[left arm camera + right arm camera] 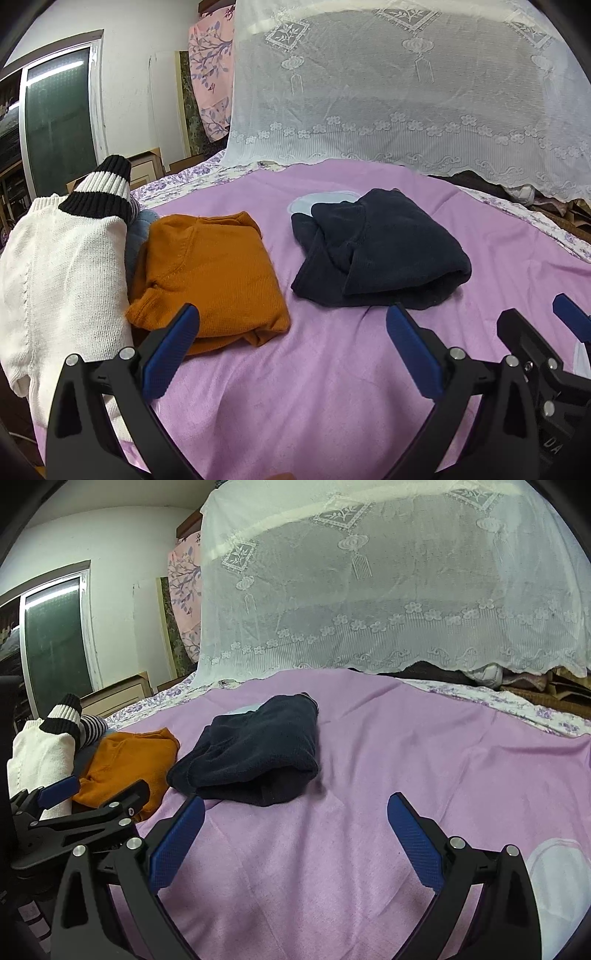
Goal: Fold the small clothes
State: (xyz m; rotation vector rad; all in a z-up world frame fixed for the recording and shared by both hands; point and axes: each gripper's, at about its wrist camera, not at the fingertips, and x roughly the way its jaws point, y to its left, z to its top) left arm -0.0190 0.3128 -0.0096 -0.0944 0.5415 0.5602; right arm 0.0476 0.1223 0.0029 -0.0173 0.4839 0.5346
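Purple blanket (332,369) holds a folded dark top (380,251). Left gripper (291,350) and right gripper (295,834) both gape apart, holding nothing. White sweater (62,280) hides most of a blue cloth (138,232).

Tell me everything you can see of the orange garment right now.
The orange garment is a ribbed-looking knit, folded into a rough rectangle, lying flat on the purple sheet. Its left edge rests against the white sweater and a blue-grey piece behind. Neither gripper touches it; the dark navy garment lies apart to its right.
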